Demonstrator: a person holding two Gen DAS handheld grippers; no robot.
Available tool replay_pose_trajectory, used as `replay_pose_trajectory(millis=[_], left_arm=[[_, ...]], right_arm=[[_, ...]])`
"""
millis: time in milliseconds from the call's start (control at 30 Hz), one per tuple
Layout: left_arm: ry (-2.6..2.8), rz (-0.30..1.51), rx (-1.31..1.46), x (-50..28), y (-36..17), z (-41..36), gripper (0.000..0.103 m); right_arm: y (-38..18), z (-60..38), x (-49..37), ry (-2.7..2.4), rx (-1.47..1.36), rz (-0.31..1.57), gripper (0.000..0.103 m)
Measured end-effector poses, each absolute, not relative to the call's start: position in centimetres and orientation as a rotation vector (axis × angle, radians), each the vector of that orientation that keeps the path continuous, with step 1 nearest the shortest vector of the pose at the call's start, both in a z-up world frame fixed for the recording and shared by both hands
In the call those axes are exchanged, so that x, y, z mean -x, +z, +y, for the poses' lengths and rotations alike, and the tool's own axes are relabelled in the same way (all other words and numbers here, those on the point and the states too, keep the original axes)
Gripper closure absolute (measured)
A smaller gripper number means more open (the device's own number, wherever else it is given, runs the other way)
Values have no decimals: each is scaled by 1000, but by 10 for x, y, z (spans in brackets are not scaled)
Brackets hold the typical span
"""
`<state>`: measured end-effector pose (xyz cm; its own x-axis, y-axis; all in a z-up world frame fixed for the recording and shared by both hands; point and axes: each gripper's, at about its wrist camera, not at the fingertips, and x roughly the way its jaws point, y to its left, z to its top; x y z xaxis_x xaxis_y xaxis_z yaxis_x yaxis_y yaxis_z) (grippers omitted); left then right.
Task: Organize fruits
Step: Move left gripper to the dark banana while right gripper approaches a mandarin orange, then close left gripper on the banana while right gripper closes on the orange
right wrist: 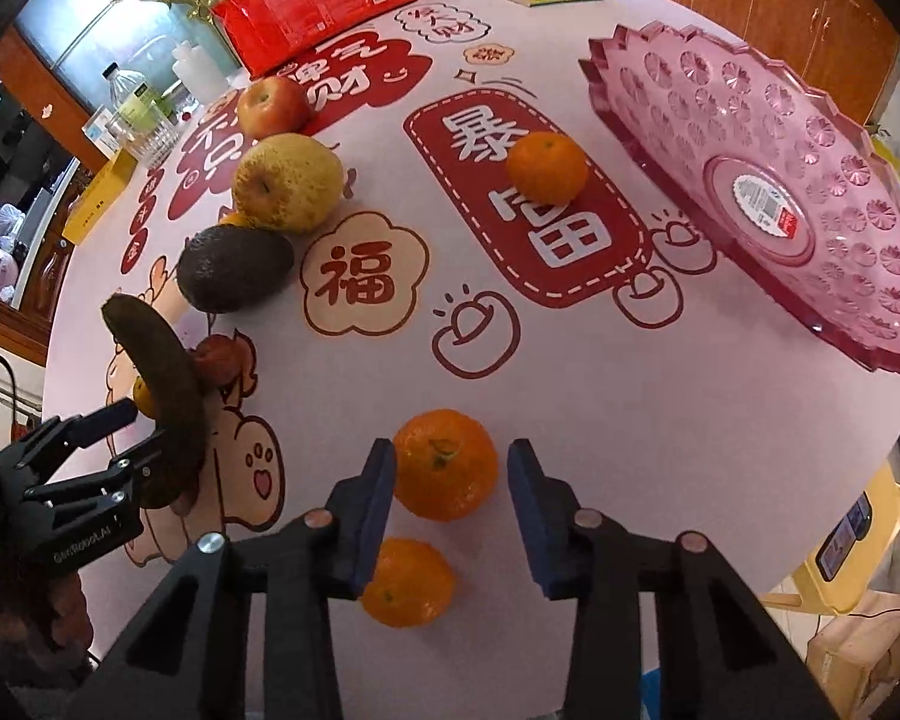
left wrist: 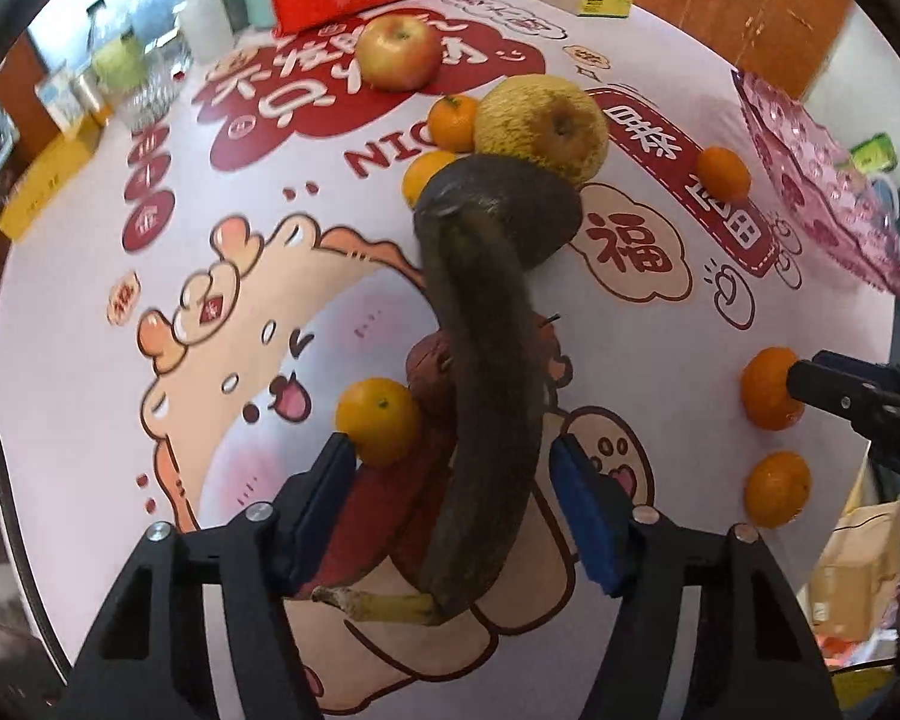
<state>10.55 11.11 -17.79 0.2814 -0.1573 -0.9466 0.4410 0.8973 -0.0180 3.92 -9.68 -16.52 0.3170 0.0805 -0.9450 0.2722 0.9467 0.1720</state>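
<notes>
Both grippers straddle fruit unclenched: left gripper (left wrist: 453, 507) around a banana (left wrist: 480, 396), right gripper (right wrist: 453, 501) around a tangerine (right wrist: 446, 464), which may roll toward six o'clock if nudged.

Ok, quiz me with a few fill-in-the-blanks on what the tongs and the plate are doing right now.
1. The long dark fruit between the left tongs is a ____.
2. The pink plate holds ____ fruit.
3. The round fruit between the right tongs is coloured ____.
4. The package at the table's far edge is coloured ____.

Missing words: banana; no; orange; red.
</notes>
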Motion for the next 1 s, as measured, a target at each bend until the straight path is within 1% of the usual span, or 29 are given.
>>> replay_pose_trajectory(millis=[233,300,433,533,600,800,1000], left_arm=[[-371,1204,-295,-106,-180,106,37],[-368,1197,-304,-107,-181,105,34],[-377,1207,-253,-113,-182,112,33],[-389,1236,-181,-119,-183,123,31],[-399,1254,-131,-121,-183,130,30],[-444,1284,-42,-115,-183,143,31],[-429,1285,-77,-109,-185,137,32]], right_arm=[[-169,-83,-45,-98,-249,1249,66],[-168,-80,-46,-98,-225,1245,66],[-168,-76,-46,-104,-195,1240,66],[-169,-75,-45,-99,-192,1241,63],[-170,-75,-44,-102,-195,1241,58],[-174,-75,-40,-83,-215,1227,56],[-178,-75,-39,-53,-225,1219,56]])
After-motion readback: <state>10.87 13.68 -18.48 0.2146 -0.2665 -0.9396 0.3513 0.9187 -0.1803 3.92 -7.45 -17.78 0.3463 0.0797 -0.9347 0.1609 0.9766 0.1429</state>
